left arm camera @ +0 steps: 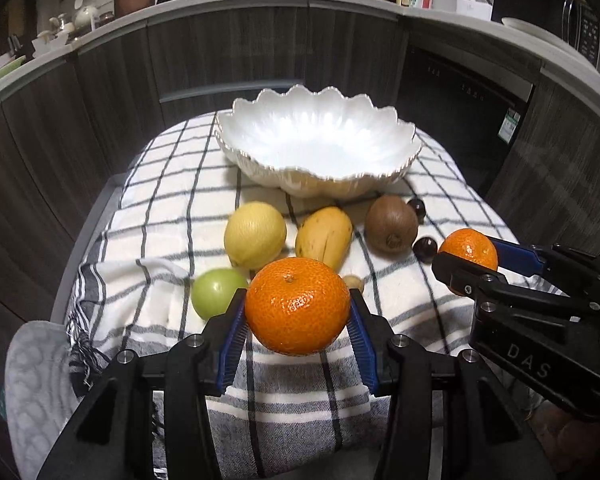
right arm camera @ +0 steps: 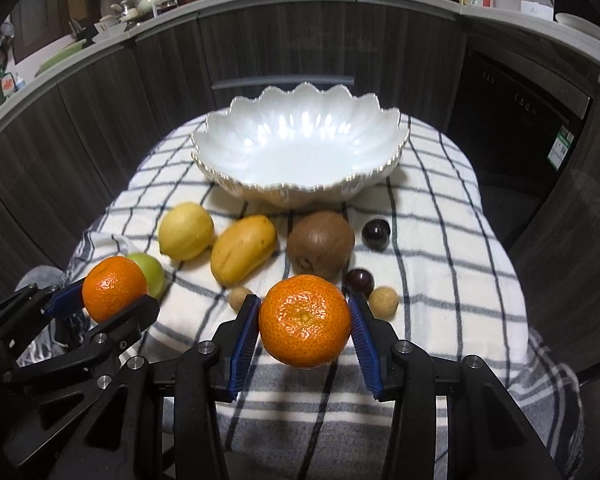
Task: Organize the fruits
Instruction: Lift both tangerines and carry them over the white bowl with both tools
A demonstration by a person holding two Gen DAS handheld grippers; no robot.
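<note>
The left tool (left arm camera: 297,312) squeezes one orange (left arm camera: 297,305) (held up off the cloth (left arm camera: 400,292)). The right tool (right arm camera: 305,320) squeezes another orange (right arm camera: 305,321), near the white bowl (right arm camera: 228,128).

Two tangerines (left arm camera: 297,306) (right arm camera: 305,321) held aloft; lemon (left arm camera: 255,235), mango (left arm camera: 325,237), kiwi (left arm camera: 391,224) before empty white bowl (left arm camera: 318,142).

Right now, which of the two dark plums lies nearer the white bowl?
The farther dark plum, right of the kiwi, is nearer the white bowl. The other plum lies closer to the right gripper, beside the small tan fruit.
</note>
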